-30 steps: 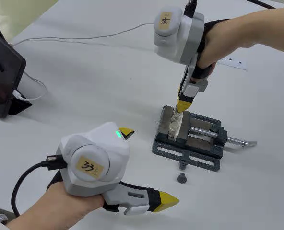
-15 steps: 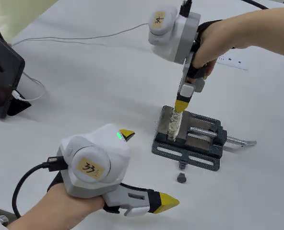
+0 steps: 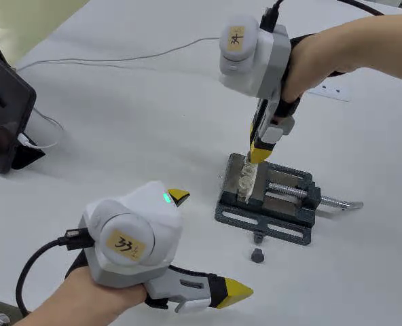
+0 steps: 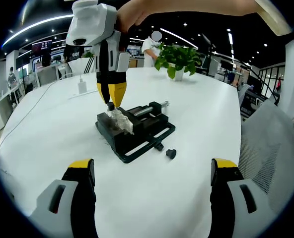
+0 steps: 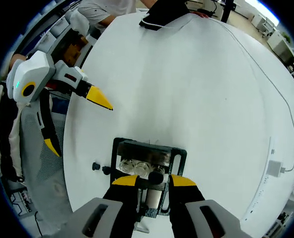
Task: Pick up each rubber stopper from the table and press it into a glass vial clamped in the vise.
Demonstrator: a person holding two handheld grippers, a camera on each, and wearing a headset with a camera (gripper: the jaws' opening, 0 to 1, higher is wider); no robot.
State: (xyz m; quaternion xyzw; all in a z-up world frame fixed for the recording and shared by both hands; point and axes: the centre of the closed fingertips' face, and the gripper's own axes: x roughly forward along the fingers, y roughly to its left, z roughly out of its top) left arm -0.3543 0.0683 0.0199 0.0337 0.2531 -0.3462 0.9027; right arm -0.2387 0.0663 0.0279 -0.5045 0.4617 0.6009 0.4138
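my right gripper, pinching stopper, rose then came down onto vial in vise | i think pressing starts | my left gripper spread, idle

The left gripper and the right gripper are both white-grey with black jaw sections and bright yellow tips, the left one showing a small green light. The vise is dark grey with a silvery screw, the vials are clear glass, and the rubber stopper between the right tips and the loose stopper are both dark grey. The table is plain white.
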